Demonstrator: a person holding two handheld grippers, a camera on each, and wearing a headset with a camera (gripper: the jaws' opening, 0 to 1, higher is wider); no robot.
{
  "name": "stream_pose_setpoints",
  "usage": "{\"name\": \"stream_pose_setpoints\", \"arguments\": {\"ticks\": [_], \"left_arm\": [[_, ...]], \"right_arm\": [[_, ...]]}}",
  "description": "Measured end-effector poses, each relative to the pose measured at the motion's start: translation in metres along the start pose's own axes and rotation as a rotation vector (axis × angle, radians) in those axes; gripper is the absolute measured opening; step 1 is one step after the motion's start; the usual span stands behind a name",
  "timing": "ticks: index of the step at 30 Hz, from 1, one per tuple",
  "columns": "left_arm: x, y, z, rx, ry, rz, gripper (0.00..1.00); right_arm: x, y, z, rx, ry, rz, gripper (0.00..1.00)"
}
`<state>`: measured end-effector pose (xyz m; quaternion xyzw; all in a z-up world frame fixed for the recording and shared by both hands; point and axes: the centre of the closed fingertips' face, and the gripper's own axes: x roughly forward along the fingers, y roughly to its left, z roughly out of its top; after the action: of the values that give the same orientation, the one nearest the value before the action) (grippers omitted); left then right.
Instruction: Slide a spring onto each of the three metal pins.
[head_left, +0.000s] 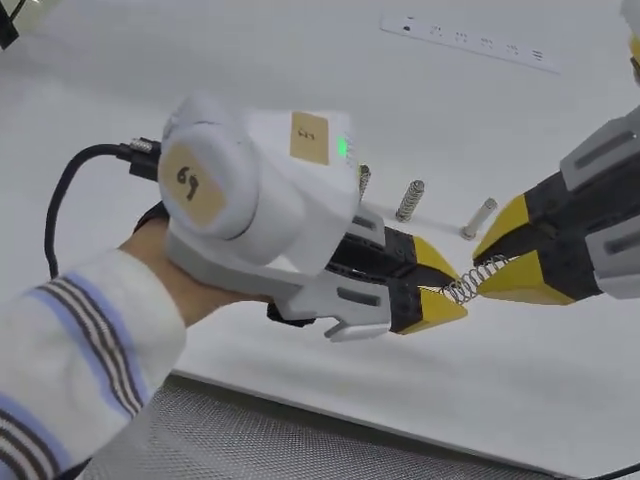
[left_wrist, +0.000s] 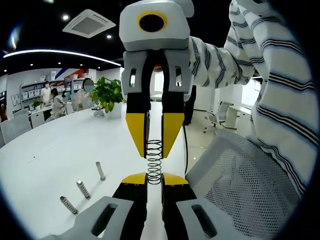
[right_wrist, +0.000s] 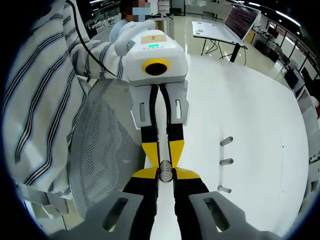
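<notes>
Nearest, at 8 o'clock in the head view, a hand (head_left: 190, 280) in a striped sleeve holds the left hand-held gripper (head_left: 455, 290). Its jaws are narrowed onto one end of a loose spring (head_left: 468, 283). The right hand-held gripper (head_left: 483, 272) comes in from 3 o'clock and nips the other end, so the spring hangs between the two tips above the tabletop (head_left: 300, 80). Sharing it this way is probably a handover or a regrip to turn its open end toward a pin.

Just beyond, the row of pins stands upright. The pin at 10 o'clock of the spring (head_left: 364, 180) and the middle pin (head_left: 409, 200) already wear coils. The bare pin (head_left: 478, 219), at 12 o'clock of the spring, looks like its destination. Farthest, a power strip (head_left: 470, 42) lies at 1 o'clock.
</notes>
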<state>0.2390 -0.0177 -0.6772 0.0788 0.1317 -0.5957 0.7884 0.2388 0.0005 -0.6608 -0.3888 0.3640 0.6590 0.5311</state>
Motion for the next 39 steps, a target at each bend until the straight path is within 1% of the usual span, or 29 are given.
{"name": "stream_pose_setpoints", "arguments": {"ticks": [5, 7, 9, 16, 19, 32, 34, 35, 36, 37, 39], "left_arm": [[-0.001, 0.003, 0.003, -0.001, -0.020, -0.004, 0.02], [-0.002, 0.004, 0.008, -0.007, -0.039, -0.005, 0.02], [-0.002, 0.005, 0.011, -0.013, -0.048, -0.005, 0.02], [-0.001, 0.004, 0.011, -0.011, -0.041, -0.007, 0.03], [0.000, 0.004, 0.014, -0.018, -0.050, -0.007, 0.03], [-0.001, 0.002, 0.012, -0.026, -0.044, -0.010, 0.03], [-0.001, 0.001, 0.010, -0.038, -0.035, -0.019, 0.03], [0.000, 0.000, 0.008, -0.073, -0.024, -0.022, 0.03], [0.000, 0.000, 0.008, -0.081, -0.020, -0.020, 0.03], [0.001, 0.000, 0.008, -0.068, -0.022, -0.017, 0.03], [0.001, 0.001, 0.007, -0.066, -0.020, -0.010, 0.03]], "right_arm": [[-0.002, -0.001, -0.001, -0.007, 0.013, -0.007, 0.09], [0.001, -0.001, -0.006, -0.033, 0.045, -0.007, 0.09], [0.003, -0.002, -0.008, -0.044, 0.060, -0.011, 0.10], [0.005, 0.000, -0.005, -0.039, 0.057, -0.002, 0.09], [0.006, 0.000, -0.004, -0.045, 0.053, -0.002, 0.10], [0.007, 0.002, -0.001, -0.065, 0.036, 0.002, 0.09], [0.008, 0.004, -0.001, -0.044, 0.027, 0.014, 0.09], [0.009, 0.005, -0.001, -0.029, 0.019, 0.018, 0.08], [0.010, 0.004, -0.002, -0.028, 0.019, 0.016, 0.08], [0.010, 0.004, -0.003, -0.025, 0.015, 0.015, 0.08], [0.010, 0.004, -0.003, -0.023, 0.012, 0.012, 0.08]]}}
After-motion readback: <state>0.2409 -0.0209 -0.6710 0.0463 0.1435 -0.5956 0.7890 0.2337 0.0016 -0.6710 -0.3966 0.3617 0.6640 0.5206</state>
